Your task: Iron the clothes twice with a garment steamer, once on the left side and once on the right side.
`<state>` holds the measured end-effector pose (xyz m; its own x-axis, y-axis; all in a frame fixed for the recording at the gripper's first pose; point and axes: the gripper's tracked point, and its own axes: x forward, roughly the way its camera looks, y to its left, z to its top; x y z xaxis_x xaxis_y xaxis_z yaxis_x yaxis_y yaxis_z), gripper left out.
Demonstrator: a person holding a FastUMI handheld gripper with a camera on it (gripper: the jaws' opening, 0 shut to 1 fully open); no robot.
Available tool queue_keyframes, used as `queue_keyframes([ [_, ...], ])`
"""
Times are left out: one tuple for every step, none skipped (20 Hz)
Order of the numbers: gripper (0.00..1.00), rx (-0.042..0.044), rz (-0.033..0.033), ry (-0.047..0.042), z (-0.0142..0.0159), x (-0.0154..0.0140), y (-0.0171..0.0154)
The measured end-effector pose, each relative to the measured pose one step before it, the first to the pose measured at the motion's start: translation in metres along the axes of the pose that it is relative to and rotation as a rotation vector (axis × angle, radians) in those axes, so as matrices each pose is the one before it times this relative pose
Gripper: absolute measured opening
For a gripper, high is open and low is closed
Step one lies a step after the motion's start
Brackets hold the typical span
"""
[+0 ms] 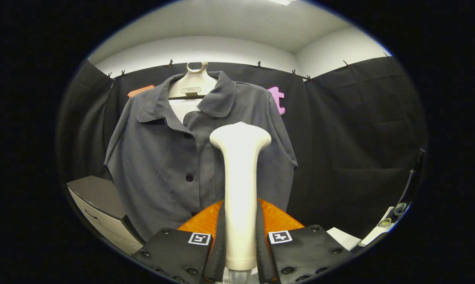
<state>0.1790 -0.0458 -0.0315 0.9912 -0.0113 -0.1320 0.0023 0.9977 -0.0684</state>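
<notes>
One garment hangs in the booth: a grey shirt [162, 157] on a pale hanger [193, 85], far side, against the black cloth wall [359, 138].

Left to right:
- Far left, low: a cabinet [99, 209] with a dark top and light drawer fronts stands beside the shirt's left sleeve.
- Left of centre: the shirt is buttoned, collar open and spread. Dark buttons run down the front placket. A white lining shows inside the neck opening, just below the hanger.
- Centre, near: the garment steamer [239, 189], cream-coloured, stands upright. Its wide head is level with the shirt's chest, to the right of the button line. Whether the head touches the fabric, cannot tell.
- Centre, nearest: the gripper [240, 240] is clenched on the steamer handle; both fingers press against it, one on each side. A square marker sits on each finger.
- Right: wall cloth hangs in folds, clipped along its top edge.
- Far right, low: a white surface [342, 236] lies near the right finger; small objects beyond it are too distorted to identify.
</notes>
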Motion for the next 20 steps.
queue_keyframes([
  [0.39, -0.00559, -0.00257, 0.00070, -0.00116, -0.00024, -0.00073],
  [0.39, -0.00690, -0.00156, 0.00067, -0.00088, -0.00059, -0.00069],
  [0.39, -0.00336, -0.00034, -0.00309, -0.00017, -0.00028, -0.00059],
  [0.39, -0.00476, -0.00024, 0.00049, -0.00092, 0.00052, -0.00086],
  [0.39, -0.00150, -0.00012, 0.00260, -0.00187, 0.00144, 0.00011],
  [0.39, -0.00137, -0.00067, 0.00449, -0.00189, 0.00048, -0.00031],
  [0.39, -0.00146, -0.00115, 0.00366, -0.00238, -0.00145, -0.00042],
  [0.39, -0.00215, -0.00119, 0.00378, -0.00241, -0.00071, -0.00025],
  [0.39, -0.00319, 0.00030, 0.00262, -0.00316, -0.00162, 0.00015],
  [0.39, -0.00470, 0.00074, 0.00386, -0.00433, -0.00142, 0.00003],
  [0.39, -0.00764, 0.00033, 0.00865, -0.00611, -0.00064, 0.00022],
  [0.39, -0.00834, -0.00084, 0.01131, -0.00726, -0.00190, -0.00110],
  [0.40, -0.00488, -0.00200, 0.01166, -0.00733, -0.00129, -0.00083],
  [0.39, 0.00037, -0.00154, 0.01322, -0.00728, -0.00293, -0.00052],
  [0.39, 0.00418, 0.00111, 0.01260, -0.00742, -0.00157, -0.00039],
  [0.39, 0.00552, 0.00192, 0.01067, -0.00569, -0.00037, 0.00078],
  [0.39, 0.00188, 0.00249, 0.00973, -0.00587, -0.00127, 0.00003],
  [0.39, -0.00054, 0.00098, 0.00672, -0.00360, -0.00129, -0.00012],
  [0.39, -0.00210, -0.00173, 0.00475, -0.00376, -0.00083, -0.00096],
  [0.39, -0.00310, -0.00245, 0.00503, -0.00377, -0.00073, -0.00042],
])
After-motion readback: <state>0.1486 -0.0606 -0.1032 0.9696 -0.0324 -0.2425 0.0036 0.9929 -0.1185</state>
